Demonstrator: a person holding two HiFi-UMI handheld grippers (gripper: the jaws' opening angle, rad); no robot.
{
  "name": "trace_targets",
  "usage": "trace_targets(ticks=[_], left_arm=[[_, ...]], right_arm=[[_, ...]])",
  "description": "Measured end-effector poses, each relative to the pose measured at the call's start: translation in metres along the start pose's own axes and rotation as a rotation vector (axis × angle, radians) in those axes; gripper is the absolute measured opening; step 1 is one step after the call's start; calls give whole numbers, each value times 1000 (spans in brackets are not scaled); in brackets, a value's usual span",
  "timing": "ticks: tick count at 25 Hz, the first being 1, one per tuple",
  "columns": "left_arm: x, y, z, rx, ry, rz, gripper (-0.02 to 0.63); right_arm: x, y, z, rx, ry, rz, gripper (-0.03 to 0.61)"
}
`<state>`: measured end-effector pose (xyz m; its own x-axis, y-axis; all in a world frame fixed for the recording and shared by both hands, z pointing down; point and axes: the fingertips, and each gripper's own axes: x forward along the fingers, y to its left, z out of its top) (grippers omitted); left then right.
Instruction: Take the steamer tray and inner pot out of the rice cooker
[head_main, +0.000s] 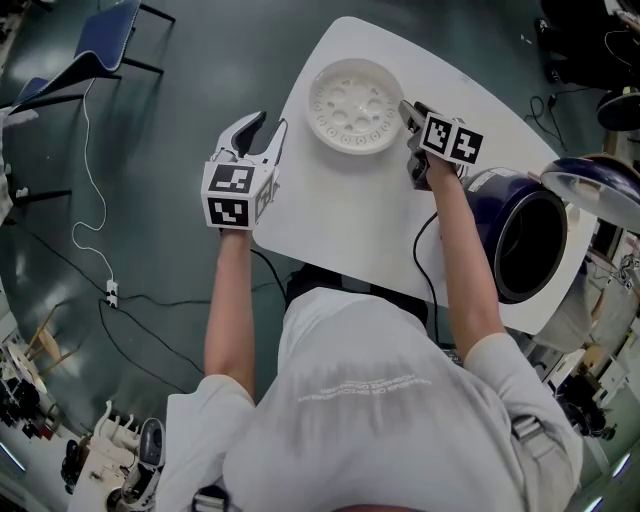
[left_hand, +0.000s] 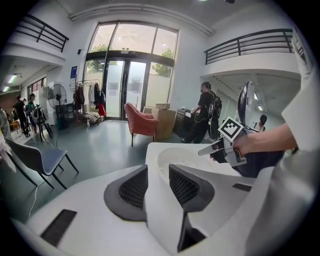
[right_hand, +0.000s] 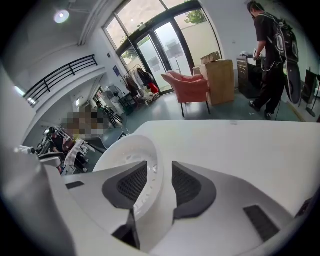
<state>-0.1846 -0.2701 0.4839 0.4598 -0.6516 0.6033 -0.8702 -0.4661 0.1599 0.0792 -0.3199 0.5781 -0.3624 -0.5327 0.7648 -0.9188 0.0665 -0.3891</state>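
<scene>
**On the white table: tray out, cooker open**

On the far left, a blue chair (head_main: 105, 40) stands on the gray floor, away from the table (head_main: 340, 210).

Next comes the left gripper (head_main: 262, 135). It hangs just past the table's left edge. In the left gripper view, the left gripper (left_hand: 157, 170) has its jaws spread apart. Nothing is held between them. Only the table edge shows in the gap.

In the middle, near the far side of the table, sits the steamer tray (head_main: 353, 105). It is white and round, with holes in its bottom. It rests flat on the table, outside the rice cooker.

The right gripper (head_main: 408, 112) is at the tray's right rim. In the right gripper view, the rim of the steamer tray (right_hand: 132, 150) runs between the jaws of the right gripper (right_hand: 160, 167). The jaws stand apart around the rim and do not pinch it.

On the right, the dark blue rice cooker (head_main: 520, 240) sits at the table's edge. Its lid (head_main: 595, 190) is swung open. The inside looks dark, so I cannot tell if the inner pot is in there.
</scene>
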Motion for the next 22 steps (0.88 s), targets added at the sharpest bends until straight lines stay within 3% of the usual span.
trace_targets(ticks=[9,17,22], left_arm=[[-14,-36,29,58,-57,-21,144],[-39,-91,64,114,-135,-62,144],[-46,-143,91,169,-182,-117,144]], right_arm=[[-67,-2,17,-112,-99,-40,196],[-151,33,24,-188,-213,69,209],[-219,34,41,-234,-312,90,215]])
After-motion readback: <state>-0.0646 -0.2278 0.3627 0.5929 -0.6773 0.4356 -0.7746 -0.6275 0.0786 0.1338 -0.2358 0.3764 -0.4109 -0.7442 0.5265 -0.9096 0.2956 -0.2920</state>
